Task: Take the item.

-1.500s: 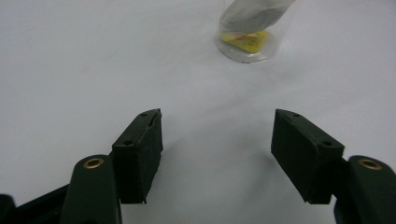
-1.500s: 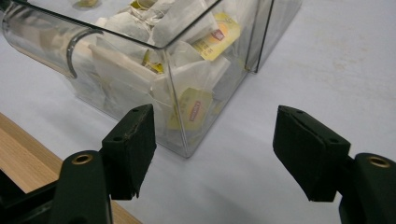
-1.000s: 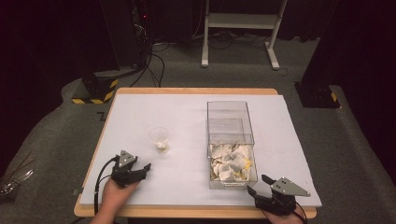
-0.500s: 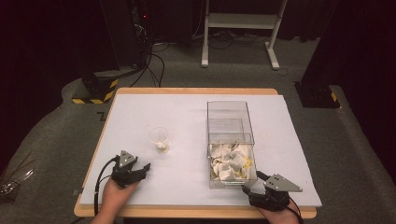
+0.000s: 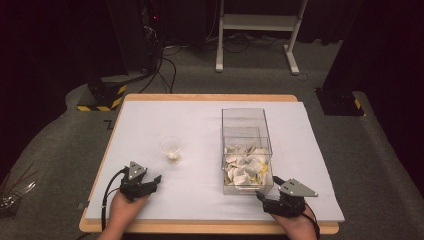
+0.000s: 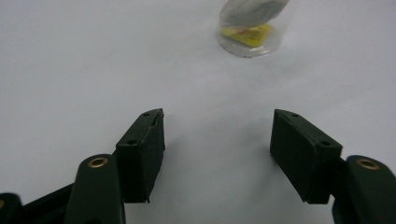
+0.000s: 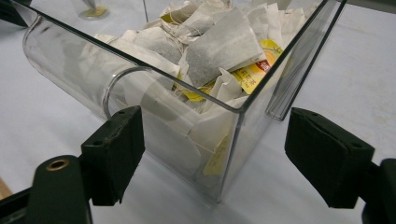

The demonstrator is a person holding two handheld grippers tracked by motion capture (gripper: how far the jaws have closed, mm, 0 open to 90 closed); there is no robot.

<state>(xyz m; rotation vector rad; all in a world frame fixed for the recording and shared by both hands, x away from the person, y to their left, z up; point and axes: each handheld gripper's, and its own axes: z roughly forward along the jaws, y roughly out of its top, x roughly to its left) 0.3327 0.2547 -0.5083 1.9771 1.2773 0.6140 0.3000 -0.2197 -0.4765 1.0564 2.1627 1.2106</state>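
Sliding in across the near edge, the right tool (image 5: 264,196) has closed on the front corner of the clear box (image 5: 247,150) since a second ago, and its jaws have just been opening — they now stand apart, nothing pinched between them, the box's near corner just ahead of the gap in the right gripper view. Over on the other side, the left tool (image 5: 155,180) has kept its place, jaws spread wide over bare surface, holding nothing.

Now the setting: a white sheet covers the bench (image 5: 150,115), whose pale wooden rim peeks out along the edges. Grey carpet (image 5: 60,145) surrounds it, with dark walls behind, a white stand (image 5: 257,30) at the back, and a black base with yellow hazard stripes (image 5: 102,95) off the far left corner.

Look at that box: transparent walls, long and narrow, sitting right of centre. Its near half is heaped with tea bags (image 5: 245,165), white paper pouches with yellow tags. A small clear cup (image 5: 170,148) stands left of it, well apart, with one bag inside.
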